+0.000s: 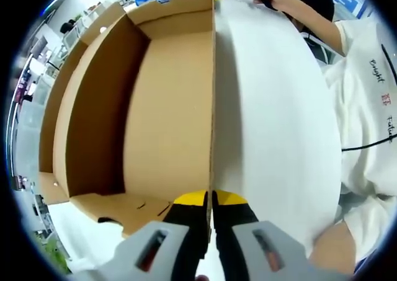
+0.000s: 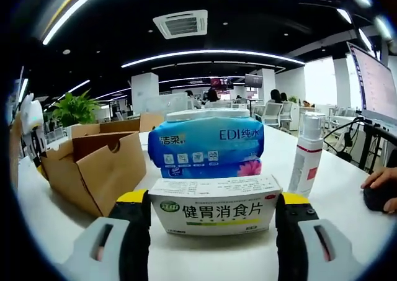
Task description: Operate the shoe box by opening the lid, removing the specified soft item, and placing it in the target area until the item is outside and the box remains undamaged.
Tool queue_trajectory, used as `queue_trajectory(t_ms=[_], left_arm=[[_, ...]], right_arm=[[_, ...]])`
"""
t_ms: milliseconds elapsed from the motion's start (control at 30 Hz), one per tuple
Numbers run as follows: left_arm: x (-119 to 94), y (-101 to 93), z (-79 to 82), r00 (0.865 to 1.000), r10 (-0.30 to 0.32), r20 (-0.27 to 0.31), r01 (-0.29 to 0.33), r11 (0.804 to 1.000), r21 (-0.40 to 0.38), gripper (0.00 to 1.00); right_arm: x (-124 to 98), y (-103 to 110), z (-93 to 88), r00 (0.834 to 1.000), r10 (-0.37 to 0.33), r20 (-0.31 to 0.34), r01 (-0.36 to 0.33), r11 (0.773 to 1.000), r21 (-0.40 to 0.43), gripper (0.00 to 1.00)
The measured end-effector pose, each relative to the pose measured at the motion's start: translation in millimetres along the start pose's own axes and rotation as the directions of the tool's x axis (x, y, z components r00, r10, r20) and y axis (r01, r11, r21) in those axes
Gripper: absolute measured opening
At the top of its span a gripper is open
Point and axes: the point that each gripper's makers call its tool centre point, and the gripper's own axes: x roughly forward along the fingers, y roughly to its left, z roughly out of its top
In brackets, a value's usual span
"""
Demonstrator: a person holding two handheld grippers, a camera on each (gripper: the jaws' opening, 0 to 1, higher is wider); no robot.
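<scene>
While the left gripper (image 1: 211, 201) pinches the raised white lid (image 1: 273, 120) of the open cardboard shoe box (image 1: 124, 107) at its edge, jaws closed on it, the right gripper (image 2: 215, 209) clamps a white medicine box (image 2: 215, 205) between its yellow-tipped jaws above a white table (image 2: 341, 200). Just behind it sits a blue wet-wipes pack (image 2: 208, 142); a white spray bottle (image 2: 307, 154) stands to its right, and a brown carton (image 2: 93, 163) lies open on the left. A person's hand (image 2: 379, 182) rests at the table's right edge.
</scene>
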Motion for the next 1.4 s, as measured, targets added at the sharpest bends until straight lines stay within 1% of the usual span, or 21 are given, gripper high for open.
queue_trajectory(t_ms=[200, 367, 533, 633, 767, 867, 900, 933, 967, 1033, 1100, 1133, 1200, 1267, 1300, 1333, 1400], left_arm=[[0.3, -0.2, 0.0, 1.000, 0.002, -0.004, -0.002, 1.000, 0.002, 0.03], [0.4, 0.2, -0.1, 1.000, 0.005, -0.010, -0.005, 1.000, 0.001, 0.03], [0.4, 0.3, 0.0, 1.000, 0.006, -0.010, -0.006, 1.000, 0.001, 0.03], [0.6, -0.1, -0.2, 1.000, 0.010, -0.013, -0.010, 1.000, 0.003, 0.03], [0.5, -0.3, -0.2, 1.000, 0.010, -0.015, -0.010, 1.000, 0.004, 0.03], [0.5, -0.3, -0.2, 1.000, 0.008, -0.015, -0.008, 1.000, 0.003, 0.03], [0.5, -0.2, -0.3, 1.000, 0.009, -0.015, -0.009, 1.000, 0.004, 0.03], [0.5, -0.4, -0.2, 1.000, 0.009, -0.015, -0.009, 1.000, 0.004, 0.03], [0.5, -0.4, -0.2, 1.000, 0.009, -0.014, -0.009, 1.000, 0.003, 0.03], [0.5, -0.5, -0.2, 1.000, 0.009, -0.014, -0.009, 1.000, 0.002, 0.03], [0.6, -0.4, -0.2, 1.000, 0.011, -0.015, -0.011, 1.000, 0.001, 0.03], [0.8, -0.5, -0.3, 1.000, 0.012, -0.016, -0.012, 1.000, 0.002, 0.03], [0.5, -0.1, -0.3, 1.000, 0.009, -0.011, -0.009, 1.000, -0.003, 0.03], [0.3, -0.4, 0.3, 1.000, 0.007, -0.002, -0.007, 1.000, -0.009, 0.03], [0.3, -0.7, 0.6, 1.000, 0.007, 0.001, -0.007, 1.000, -0.011, 0.03], [0.3, -0.9, 0.8, 1.000, 0.007, 0.004, -0.007, 1.000, -0.010, 0.03], [0.3, -1.0, 0.9, 1.000, 0.006, 0.005, -0.006, 1.000, -0.011, 0.03]], right_arm=[[-2.1, -1.2, 0.0, 1.000, -0.004, 0.000, 0.004, 1.000, -0.031, 0.86], [-8.0, -1.5, 1.2, 1.000, -0.016, -0.001, 0.016, 1.000, -0.024, 0.91], [-13.6, -3.7, 0.4, 1.000, -0.030, 0.007, 0.031, 1.000, -0.005, 0.89], [-16.4, -8.8, -2.2, 0.999, -0.049, -0.004, 0.049, 0.999, 0.005, 0.89], [-21.7, -8.3, 1.7, 0.998, -0.058, 0.011, 0.058, 0.998, 0.004, 0.89], [-26.8, -6.6, 4.2, 0.998, -0.061, 0.025, 0.061, 0.998, 0.003, 0.86], [-29.0, -4.7, 5.7, 0.998, -0.058, 0.038, 0.059, 0.998, -0.013, 0.86], [-31.2, -2.9, 5.2, 0.998, -0.059, 0.033, 0.060, 0.998, -0.024, 0.86], [-32.7, -1.6, 7.1, 0.998, -0.052, 0.045, 0.053, 0.998, -0.027, 0.86], [-35.5, -0.5, 8.4, 0.997, -0.047, 0.055, 0.049, 0.999, -0.022, 0.83], [-39.1, -2.5, 7.9, 0.997, -0.057, 0.055, 0.059, 0.998, -0.027, 0.80], [-41.6, -5.6, 9.7, 0.995, -0.072, 0.070, 0.075, 0.997, -0.034, 0.79], [-43.3, -9.8, 11.5, 0.994, -0.082, 0.074, 0.085, 0.996, -0.040, 0.79], [-45.4, -10.6, 16.8, 0.993, -0.069, 0.098, 0.071, 0.997, -0.013, 0.78], [-45.7, -10.5, 17.0, 0.993, -0.067, 0.099, 0.068, 0.998, -0.013, 0.77], [-46.5, -8.1, 20.3, 0.991, -0.052, 0.122, 0.052, 0.999, 0.005, 0.76], [-48.6, -6.2, 22.9, 0.988, -0.042, 0.149, 0.039, 0.999, 0.022, 0.69]])
